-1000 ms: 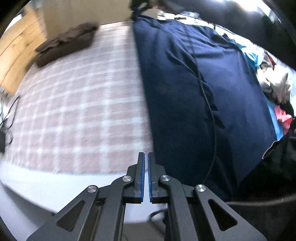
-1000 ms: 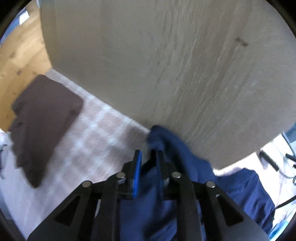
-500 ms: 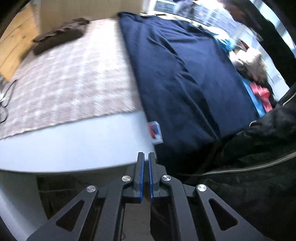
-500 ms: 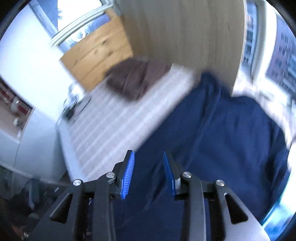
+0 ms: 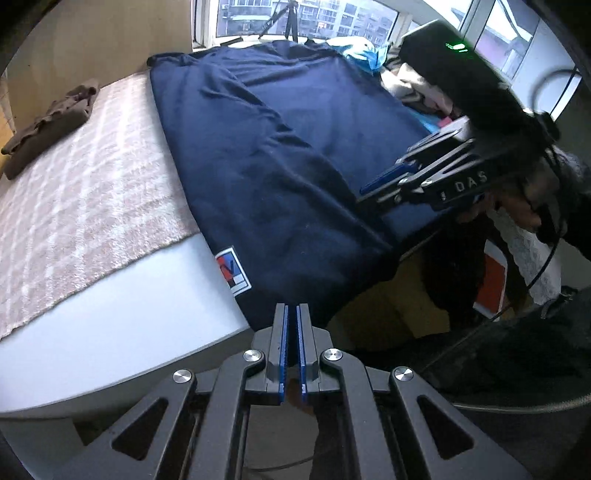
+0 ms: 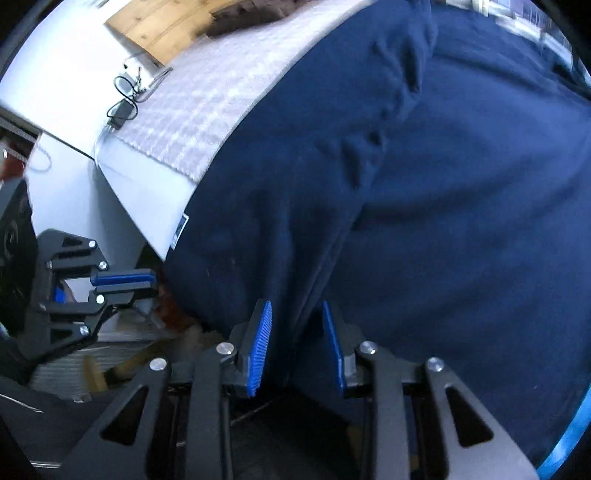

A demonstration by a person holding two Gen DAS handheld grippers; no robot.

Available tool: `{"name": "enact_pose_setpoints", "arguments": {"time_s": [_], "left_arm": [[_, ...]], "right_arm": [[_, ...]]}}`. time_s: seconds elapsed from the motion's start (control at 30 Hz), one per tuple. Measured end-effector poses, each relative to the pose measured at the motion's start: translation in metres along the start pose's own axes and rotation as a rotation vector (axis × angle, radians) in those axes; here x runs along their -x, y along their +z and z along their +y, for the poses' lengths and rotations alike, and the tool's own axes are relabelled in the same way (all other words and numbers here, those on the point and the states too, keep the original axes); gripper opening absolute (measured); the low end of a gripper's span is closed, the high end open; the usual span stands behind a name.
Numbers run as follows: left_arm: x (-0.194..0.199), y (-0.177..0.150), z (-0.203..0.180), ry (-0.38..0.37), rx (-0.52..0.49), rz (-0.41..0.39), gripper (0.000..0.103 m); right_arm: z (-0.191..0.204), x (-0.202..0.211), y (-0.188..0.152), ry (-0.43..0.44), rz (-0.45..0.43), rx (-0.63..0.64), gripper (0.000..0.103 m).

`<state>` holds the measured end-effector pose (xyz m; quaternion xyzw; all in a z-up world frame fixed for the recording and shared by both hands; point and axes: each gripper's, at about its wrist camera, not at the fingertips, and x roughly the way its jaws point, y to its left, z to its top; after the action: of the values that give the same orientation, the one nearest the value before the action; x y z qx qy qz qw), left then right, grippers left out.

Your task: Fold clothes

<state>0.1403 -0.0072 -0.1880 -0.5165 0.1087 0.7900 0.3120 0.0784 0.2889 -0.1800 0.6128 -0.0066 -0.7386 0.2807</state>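
Lowered since a second ago, when it pinched the navy shirt's collar near the wooden panel, the right gripper (image 6: 297, 345) now sits with its blue pads set wide, a hanging fold of the navy garment (image 5: 280, 147) between them but not pinched. Both cameras have pulled back toward the near edge of the table, so that more of the cloth is in view than before.

That navy garment lies spread across the right half of the white table (image 5: 122, 295), its near hem draping over the table edge, a red, white and blue label (image 5: 232, 270) showing at the lower left corner. Left of it, a pink-and-white checked mat (image 5: 85, 195) covers the tabletop, touching the garment's long side. A folded brown garment (image 5: 51, 122) rests on the far left corner of the mat, well apart from the navy one.

The left gripper (image 5: 291, 350) hovers just below the hem, its pads drawn nearly together with only a thin slit between them and nothing in it. Seen from the left wrist camera, the right gripper (image 5: 391, 184) reaches in over the garment's right edge.

A heap of mixed clothes (image 5: 413, 85) lies beyond the far right side of the garment, below the window (image 5: 295, 18). A black cable and adapter (image 6: 123, 99) lie at the table's far left.
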Motion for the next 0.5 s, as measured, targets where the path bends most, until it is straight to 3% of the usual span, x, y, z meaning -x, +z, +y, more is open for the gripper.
{"name": "enact_pose_setpoints", "arguments": {"time_s": [0.23, 0.5], "left_arm": [[0.020, 0.002, -0.013, 0.020, -0.073, -0.011, 0.005], [0.045, 0.075, -0.048, -0.029, -0.142, -0.155, 0.005]], "right_arm": [[-0.016, 0.070, -0.034, 0.000, -0.154, -0.133, 0.016], [-0.081, 0.229, -0.025, -0.148, -0.451, -0.235, 0.021]]}}
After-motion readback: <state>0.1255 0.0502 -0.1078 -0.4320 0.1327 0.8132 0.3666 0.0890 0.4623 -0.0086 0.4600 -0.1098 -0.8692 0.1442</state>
